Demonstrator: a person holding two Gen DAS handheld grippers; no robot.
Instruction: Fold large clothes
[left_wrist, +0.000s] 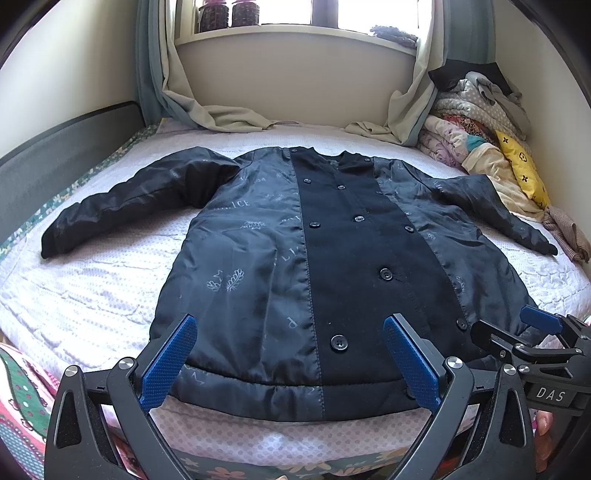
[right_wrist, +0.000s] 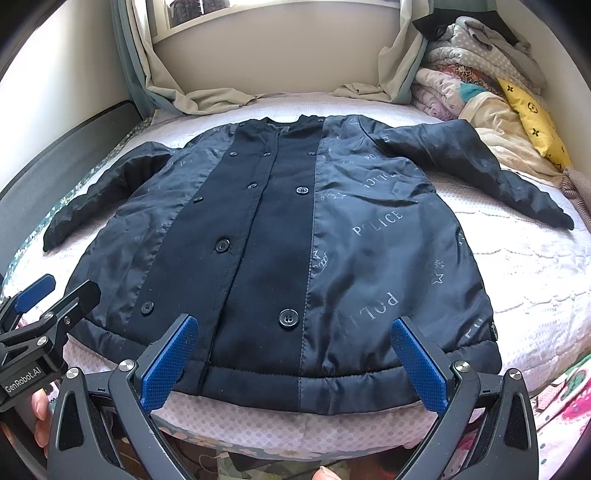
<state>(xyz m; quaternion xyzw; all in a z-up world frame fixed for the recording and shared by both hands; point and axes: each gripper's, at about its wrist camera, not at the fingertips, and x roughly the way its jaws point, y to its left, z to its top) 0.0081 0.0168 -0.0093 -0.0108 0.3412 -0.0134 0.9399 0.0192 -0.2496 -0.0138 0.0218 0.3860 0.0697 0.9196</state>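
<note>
A large dark navy jacket (left_wrist: 258, 258) lies spread flat on the bed, lining side out with grey "POLICE" print, a black buttoned strip down its middle, both sleeves out to the sides. It fills the right wrist view (right_wrist: 369, 240) too. My left gripper (left_wrist: 291, 358) is open, its blue pads over the jacket's near hem, left of centre. My right gripper (right_wrist: 295, 362) is open over the hem's right part; it also shows in the left wrist view (left_wrist: 532, 332). Neither holds anything.
The bed has a pale pink dotted cover (left_wrist: 74, 288). A pile of folded bedding and a yellow pillow (left_wrist: 521, 166) sits at the far right. Curtains (left_wrist: 207, 110) drape onto the bed's far edge under a window. A dark headboard (left_wrist: 55, 166) runs along the left.
</note>
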